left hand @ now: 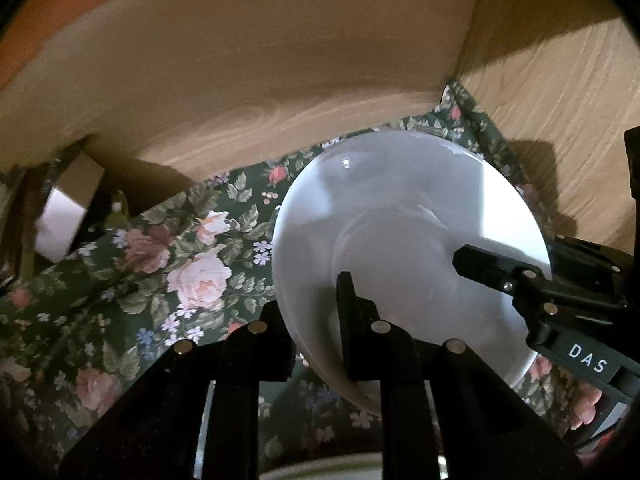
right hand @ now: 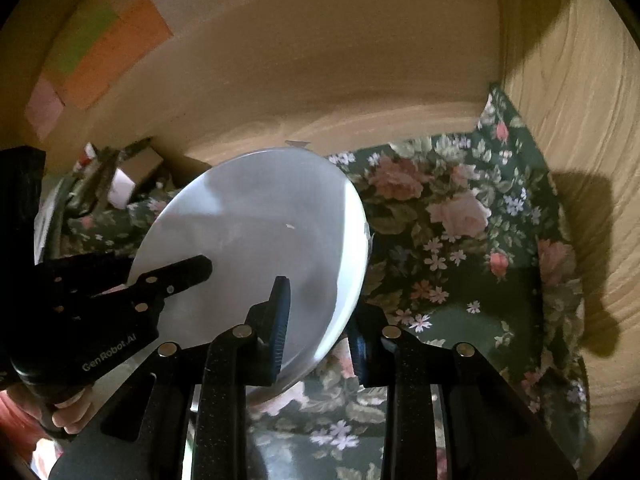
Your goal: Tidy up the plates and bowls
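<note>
Black fingers (left hand: 352, 312), round silver screws

I see a plain white bowl (left hand: 400, 216) on my dark green cloth (left hand: 132, 280) patterned with pink roses, beside tan woodgrain walls (left hand: 560, 92).

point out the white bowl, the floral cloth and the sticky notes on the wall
white bowl (left hand: 400, 208): left wrist view, point on its inner wall.
floral cloth (right hand: 460, 216): right wrist view, point on a pink rose right of the bowl.
sticky notes (right hand: 120, 52): right wrist view, point on the orange note, upper left.
</note>
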{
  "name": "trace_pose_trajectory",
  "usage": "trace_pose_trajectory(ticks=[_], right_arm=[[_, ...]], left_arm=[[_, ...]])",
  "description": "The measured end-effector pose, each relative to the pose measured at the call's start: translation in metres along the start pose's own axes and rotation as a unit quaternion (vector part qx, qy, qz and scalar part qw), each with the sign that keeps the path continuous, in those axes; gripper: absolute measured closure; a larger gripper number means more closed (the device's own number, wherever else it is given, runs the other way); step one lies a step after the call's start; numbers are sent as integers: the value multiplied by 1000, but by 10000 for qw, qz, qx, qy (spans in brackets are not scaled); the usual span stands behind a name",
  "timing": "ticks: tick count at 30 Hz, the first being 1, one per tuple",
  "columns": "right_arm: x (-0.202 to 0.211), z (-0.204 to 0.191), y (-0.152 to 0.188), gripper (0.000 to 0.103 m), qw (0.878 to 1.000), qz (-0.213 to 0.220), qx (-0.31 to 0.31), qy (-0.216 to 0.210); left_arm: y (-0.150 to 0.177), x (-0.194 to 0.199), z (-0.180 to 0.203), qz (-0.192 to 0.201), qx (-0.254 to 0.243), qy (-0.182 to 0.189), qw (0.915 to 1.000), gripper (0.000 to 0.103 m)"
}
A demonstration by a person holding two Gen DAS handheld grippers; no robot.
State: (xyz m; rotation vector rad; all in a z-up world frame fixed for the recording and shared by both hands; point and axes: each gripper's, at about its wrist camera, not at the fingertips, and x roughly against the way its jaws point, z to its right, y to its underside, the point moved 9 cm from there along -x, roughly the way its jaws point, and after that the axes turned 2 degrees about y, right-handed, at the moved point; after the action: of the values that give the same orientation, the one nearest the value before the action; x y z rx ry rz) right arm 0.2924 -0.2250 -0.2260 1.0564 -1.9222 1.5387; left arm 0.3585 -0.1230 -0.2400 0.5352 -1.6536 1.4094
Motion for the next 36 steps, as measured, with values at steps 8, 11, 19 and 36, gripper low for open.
trace_pose_trajectory(ticks=[8, 11, 19, 36], right_arm=[[30, -20, 0, 79, 9995, 286, 136, -58], [39, -27, 3, 79, 9991, 370, 202, -71], [59, -49, 10, 79, 9980, 508, 346, -118], [70, -106, 37, 79, 9954, 544, 717, -336]], left_arm=[[5, 40, 2, 320, 68, -52, 9995, 86], [10, 57, 1, 431, 78, -79, 9990, 86], [23, 88, -1, 618, 130, -130, 9979, 86], [75, 138, -37, 828, 503, -277, 9949, 86]])
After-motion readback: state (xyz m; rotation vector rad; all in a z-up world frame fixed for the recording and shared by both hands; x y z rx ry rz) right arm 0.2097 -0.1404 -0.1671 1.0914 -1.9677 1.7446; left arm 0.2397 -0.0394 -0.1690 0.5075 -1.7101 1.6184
